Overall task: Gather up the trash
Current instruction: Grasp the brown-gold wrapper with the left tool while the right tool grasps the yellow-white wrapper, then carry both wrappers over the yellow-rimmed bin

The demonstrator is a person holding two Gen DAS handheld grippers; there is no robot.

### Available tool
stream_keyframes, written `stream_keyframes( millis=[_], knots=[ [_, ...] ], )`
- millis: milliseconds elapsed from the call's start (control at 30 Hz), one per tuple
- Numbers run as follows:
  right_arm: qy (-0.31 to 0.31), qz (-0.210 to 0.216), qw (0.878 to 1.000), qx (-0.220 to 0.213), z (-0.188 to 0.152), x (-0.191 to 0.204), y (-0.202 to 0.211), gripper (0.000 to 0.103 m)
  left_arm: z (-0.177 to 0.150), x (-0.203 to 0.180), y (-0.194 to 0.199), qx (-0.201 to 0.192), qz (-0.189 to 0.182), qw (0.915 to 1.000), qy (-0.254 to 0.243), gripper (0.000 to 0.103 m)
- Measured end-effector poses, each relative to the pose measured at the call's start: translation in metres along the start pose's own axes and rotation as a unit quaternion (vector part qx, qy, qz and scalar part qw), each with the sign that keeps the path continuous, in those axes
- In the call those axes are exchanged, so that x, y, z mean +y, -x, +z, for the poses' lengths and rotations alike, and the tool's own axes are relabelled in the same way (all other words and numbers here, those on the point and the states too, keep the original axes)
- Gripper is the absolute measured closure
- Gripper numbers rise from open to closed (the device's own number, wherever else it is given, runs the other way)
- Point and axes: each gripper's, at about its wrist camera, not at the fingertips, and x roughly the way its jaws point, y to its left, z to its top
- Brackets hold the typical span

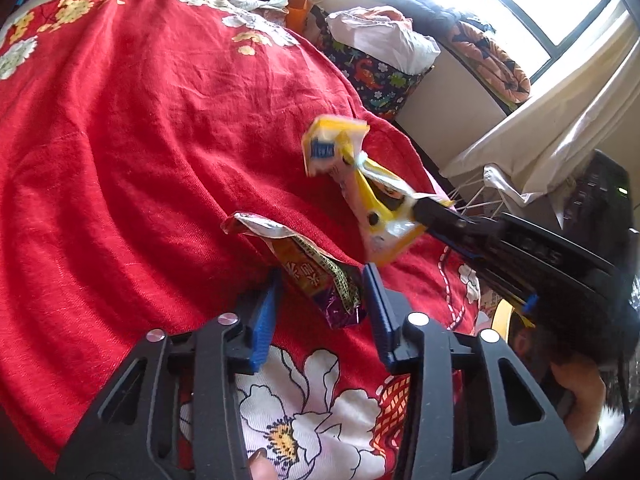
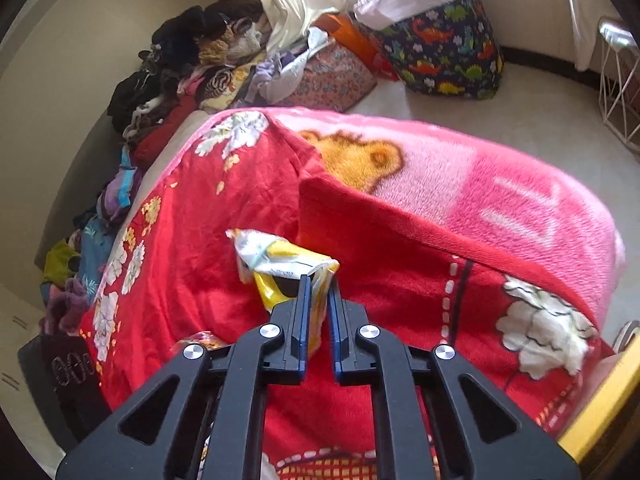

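A yellow and white snack wrapper (image 1: 372, 196) hangs above the red floral blanket (image 1: 140, 140), pinched at its lower end by my right gripper (image 1: 420, 206). In the right wrist view the right gripper (image 2: 319, 280) is shut on that wrapper (image 2: 280, 260). A second wrapper, orange and purple with a silver torn top (image 1: 316, 276), lies on the blanket. My left gripper (image 1: 324, 280) is open, with its blue fingers (image 1: 268, 312) on either side of this wrapper, not closed on it.
A dinosaur-print fabric bin (image 2: 444, 36) holding a white bag stands on the floor beyond the bed. Piles of clothes (image 2: 180, 72) line the bed's far side. A pink bear blanket (image 2: 460, 184) lies under the red one. A white wire basket (image 2: 620, 92) stands at the right.
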Motion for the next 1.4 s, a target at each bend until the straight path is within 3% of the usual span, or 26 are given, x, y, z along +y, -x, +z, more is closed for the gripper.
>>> stream_keyframes(
  millis=[400,1400],
  knots=[
    [0.015,-0.016,0.999,-0.036,-0.021,0.004,0.047,0.096,-0.009,0.001,0.016,-0.002,-0.002,1.0,0.005,0.081],
    [0.028,-0.013,0.997,-0.076,-0.075,0.024,0.125,0.096,-0.016,-0.031,0.085,-0.062,-0.012,0.9967,-0.051,0.081]
  ],
)
